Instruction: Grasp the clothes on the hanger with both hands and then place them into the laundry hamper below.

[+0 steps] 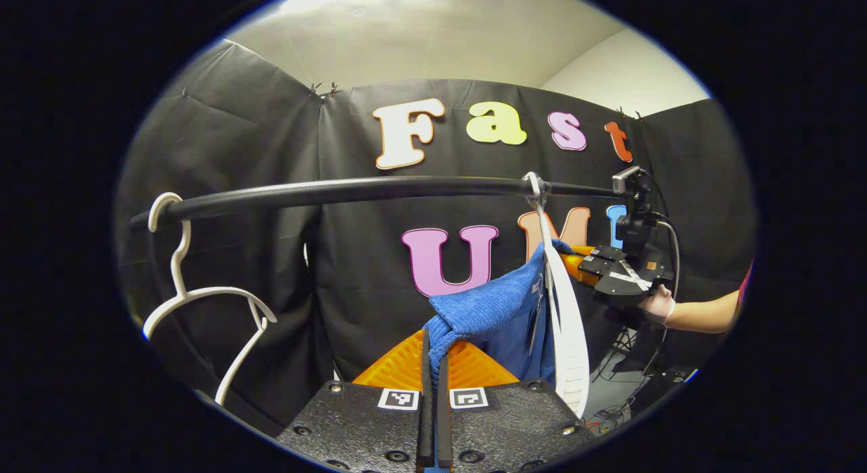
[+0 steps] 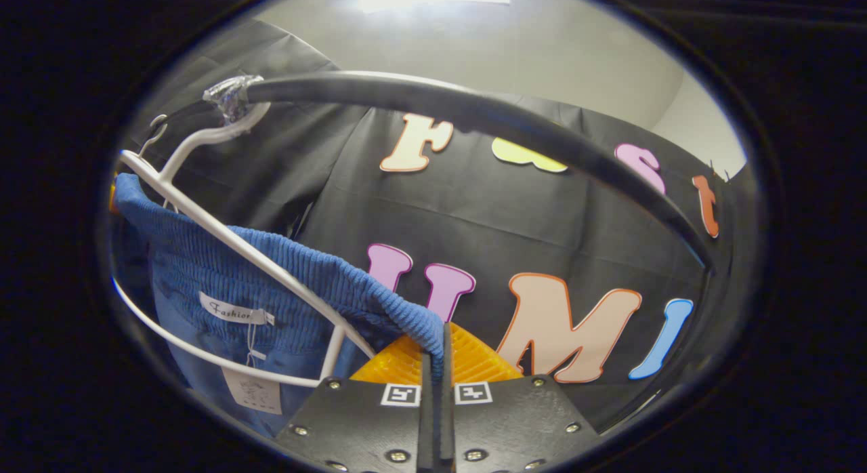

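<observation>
On hanger (image 2: pixel 223 239), ribbed blue garment (image 2: pixel 203 276)

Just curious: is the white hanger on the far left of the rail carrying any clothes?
No, that empty white hanger hangs bare on the black rail.

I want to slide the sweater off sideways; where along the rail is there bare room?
The rail is bare between the empty white hanger and the loaded hanger. It is crowded at the blue sweater, where the left tool and right tool both pinch it.
</observation>
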### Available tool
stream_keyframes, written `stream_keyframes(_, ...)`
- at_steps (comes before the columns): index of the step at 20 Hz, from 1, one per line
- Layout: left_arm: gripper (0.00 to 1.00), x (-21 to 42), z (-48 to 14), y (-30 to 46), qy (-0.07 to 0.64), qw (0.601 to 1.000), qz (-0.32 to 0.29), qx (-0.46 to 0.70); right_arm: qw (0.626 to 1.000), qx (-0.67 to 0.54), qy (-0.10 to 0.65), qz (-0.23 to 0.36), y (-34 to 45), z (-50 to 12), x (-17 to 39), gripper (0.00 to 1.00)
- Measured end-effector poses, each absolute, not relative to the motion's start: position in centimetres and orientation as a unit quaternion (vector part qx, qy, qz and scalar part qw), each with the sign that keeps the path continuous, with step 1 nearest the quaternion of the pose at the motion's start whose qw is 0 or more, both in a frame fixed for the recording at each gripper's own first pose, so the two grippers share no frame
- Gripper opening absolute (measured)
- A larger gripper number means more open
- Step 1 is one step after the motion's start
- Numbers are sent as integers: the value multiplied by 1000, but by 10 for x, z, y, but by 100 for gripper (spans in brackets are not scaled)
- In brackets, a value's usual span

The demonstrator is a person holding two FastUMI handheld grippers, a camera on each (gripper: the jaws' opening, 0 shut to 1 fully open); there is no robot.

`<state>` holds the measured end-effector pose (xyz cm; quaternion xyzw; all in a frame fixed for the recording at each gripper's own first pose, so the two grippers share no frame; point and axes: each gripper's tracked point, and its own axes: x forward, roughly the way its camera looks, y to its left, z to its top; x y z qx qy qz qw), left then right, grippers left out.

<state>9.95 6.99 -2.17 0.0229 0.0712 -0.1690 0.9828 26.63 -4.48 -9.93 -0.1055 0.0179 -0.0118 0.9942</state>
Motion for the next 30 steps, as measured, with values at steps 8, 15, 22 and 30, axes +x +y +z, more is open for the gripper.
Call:
stream_keyframes(8,2,103,-40,60,71,974,-207,-60,996,-53,70,4,-47,-146,268,4)
stream_keyframes(15,2,92,-56,65,62,970,-212,-103,994,-16,101,31,-37,-172,265,4)
stream_keyframes(22,2,81,-83,62,58,975,-176,-123,988,26,143,51,-31,-202,262,4)
stream_keyframes(30,2,49,-120,31,91,980,-149,-95,982,22,187,24,-49,-240,225,4)
